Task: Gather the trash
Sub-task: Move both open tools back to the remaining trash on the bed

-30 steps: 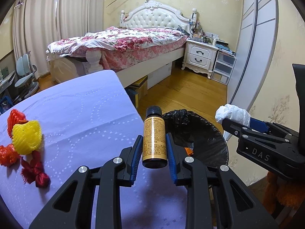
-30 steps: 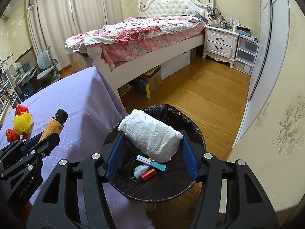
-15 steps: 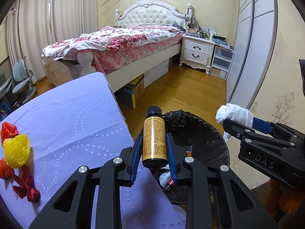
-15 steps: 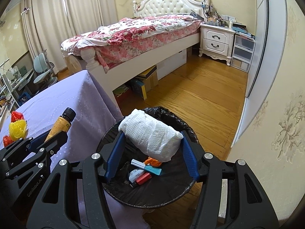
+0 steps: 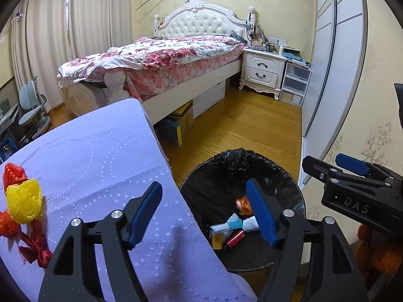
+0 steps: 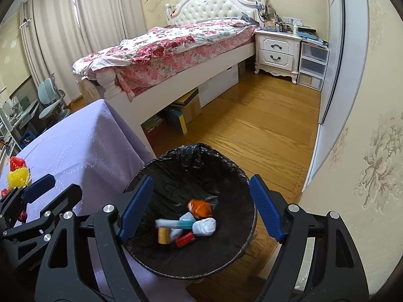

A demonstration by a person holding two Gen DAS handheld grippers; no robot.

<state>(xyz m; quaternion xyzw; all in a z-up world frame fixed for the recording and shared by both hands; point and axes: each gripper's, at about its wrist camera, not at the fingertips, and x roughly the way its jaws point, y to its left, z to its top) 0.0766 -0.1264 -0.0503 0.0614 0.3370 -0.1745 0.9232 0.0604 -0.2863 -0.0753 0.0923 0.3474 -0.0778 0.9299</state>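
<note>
The round black-lined trash bin [image 6: 191,259] on the floor holds a yellow-labelled bottle [image 6: 163,235] and white paper wad [image 6: 204,227]. Above it, left gripper [image 5: 205,211] and right gripper [image 6: 201,207] are opening, empty. Red and yellow mesh scraps [image 5: 24,202] remain on the lilac tablecloth [image 5: 100,156]; reaching back carelessly could snag the cloth.

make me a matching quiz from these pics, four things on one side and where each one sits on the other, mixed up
Things:
1. crumpled white paper wad
2. yellow foam fruit net
3. white two-drawer nightstand
4. brown cardboard box

Places:
A. under the bed
B. on the purple tablecloth
C. inside the black-lined trash bin
D. beside the bed's headboard

Pairs: 1-C, 2-B, 3-D, 4-A
</note>
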